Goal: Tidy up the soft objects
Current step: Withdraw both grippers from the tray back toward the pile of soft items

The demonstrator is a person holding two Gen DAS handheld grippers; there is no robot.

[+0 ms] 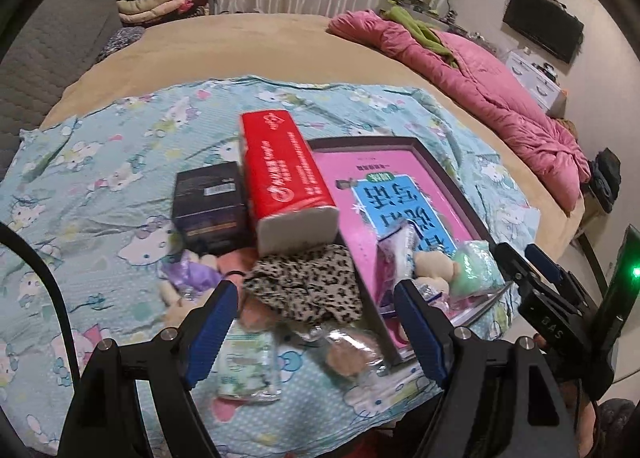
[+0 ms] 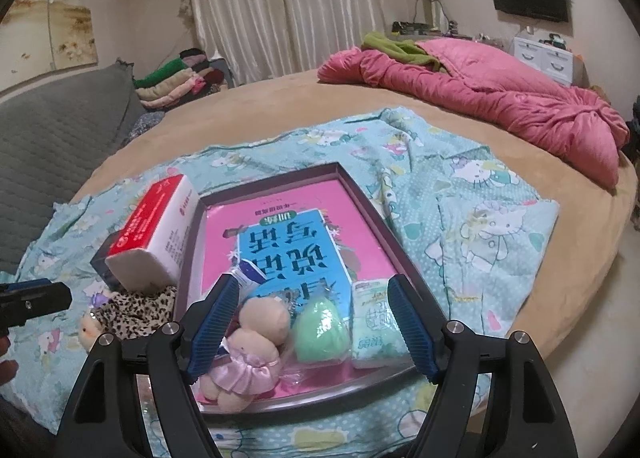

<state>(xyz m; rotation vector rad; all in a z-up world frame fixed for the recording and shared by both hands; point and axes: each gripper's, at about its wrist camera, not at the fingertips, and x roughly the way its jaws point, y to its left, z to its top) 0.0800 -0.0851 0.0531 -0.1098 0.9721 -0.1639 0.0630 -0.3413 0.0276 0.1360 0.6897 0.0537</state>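
A shallow dark-rimmed tray [image 2: 360, 194] lined with a pink and blue book cover lies on a Hello Kitty cloth. In it sit a small doll in a pink skirt [image 2: 256, 342], a green sponge egg [image 2: 320, 328] and a tissue pack [image 2: 376, 322]. My right gripper [image 2: 310, 324] is open and empty above them. My left gripper [image 1: 316, 322] is open and empty over a leopard-print cloth [image 1: 308, 282], a wrapped plush [image 1: 348, 350] and a green-white tissue pack [image 1: 246, 362] left of the tray [image 1: 460, 186].
A red and white tissue brick [image 1: 284, 174] and a black box [image 1: 210, 202] stand behind the leopard cloth. A purple plush [image 1: 192, 270] lies beside it. A pink quilt [image 2: 500, 94] lies at the bed's far right. Folded clothes [image 2: 176, 82] are stacked at the back left.
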